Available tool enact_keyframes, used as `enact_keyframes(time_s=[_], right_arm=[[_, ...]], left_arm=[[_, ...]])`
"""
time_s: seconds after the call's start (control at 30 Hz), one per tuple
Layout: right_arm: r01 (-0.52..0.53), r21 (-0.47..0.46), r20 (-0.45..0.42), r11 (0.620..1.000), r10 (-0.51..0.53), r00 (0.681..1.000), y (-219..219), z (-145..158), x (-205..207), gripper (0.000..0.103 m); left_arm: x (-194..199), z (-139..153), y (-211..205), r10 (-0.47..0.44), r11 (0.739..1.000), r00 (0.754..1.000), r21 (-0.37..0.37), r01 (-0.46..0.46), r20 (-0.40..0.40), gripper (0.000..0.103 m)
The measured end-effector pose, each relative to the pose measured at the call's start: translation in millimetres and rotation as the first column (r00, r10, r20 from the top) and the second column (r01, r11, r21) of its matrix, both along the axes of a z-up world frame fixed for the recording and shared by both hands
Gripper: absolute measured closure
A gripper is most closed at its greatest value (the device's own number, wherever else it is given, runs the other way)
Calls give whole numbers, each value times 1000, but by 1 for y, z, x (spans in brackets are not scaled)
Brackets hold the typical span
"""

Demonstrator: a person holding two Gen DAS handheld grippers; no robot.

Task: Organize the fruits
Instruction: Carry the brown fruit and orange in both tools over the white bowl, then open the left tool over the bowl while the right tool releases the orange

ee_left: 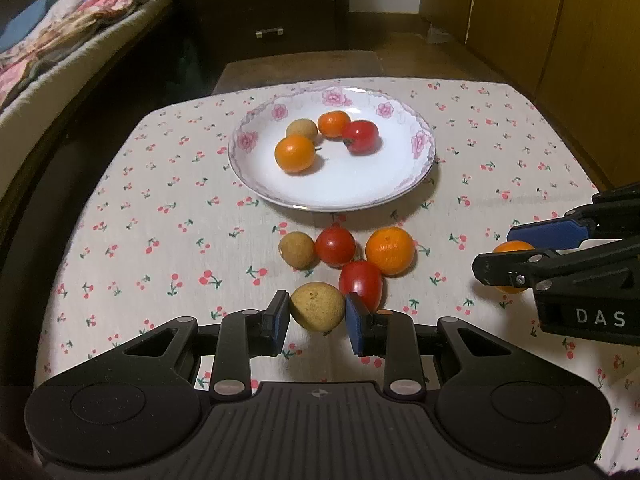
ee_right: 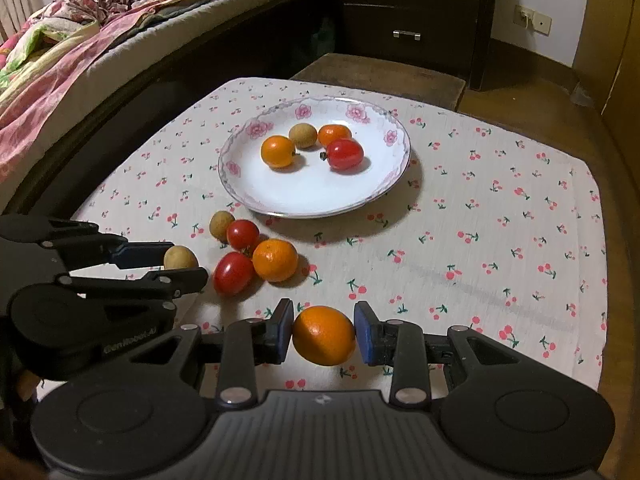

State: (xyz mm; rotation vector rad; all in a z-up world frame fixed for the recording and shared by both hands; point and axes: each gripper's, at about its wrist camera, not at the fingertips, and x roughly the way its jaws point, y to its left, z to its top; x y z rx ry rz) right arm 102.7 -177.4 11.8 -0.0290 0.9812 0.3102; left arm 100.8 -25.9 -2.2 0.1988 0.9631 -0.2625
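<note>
Longan (ee_left: pixel 317 306) – orange (ee_right: pixel 324 335) – both gripped.

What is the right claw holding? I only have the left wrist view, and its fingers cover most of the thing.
Observer: A small mandarin, seen whole between the blue pads of the right claw.
Operator: Are both pads on it?
Observer: In the right wrist view both pads appear to touch its sides.
Operator: How does my left claw look from there?
Observer: The left claw has a longan between its fingers; the near finger hides the fruit's lower edge.
</note>
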Motion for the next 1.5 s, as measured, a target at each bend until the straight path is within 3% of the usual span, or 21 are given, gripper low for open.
enact_keyframes(time_s=[0.93, 1.5], right_arm=[[25, 31, 66, 999, -27, 997, 0, 21, 36, 69], [38, 49, 73, 998, -41, 996, 1, 21, 58, 69]], left_arm=[[33, 23, -6, 14, 999, 999, -33, -12, 51, 65], [52, 23, -8, 24, 999, 998, -25, -22, 55, 65]])
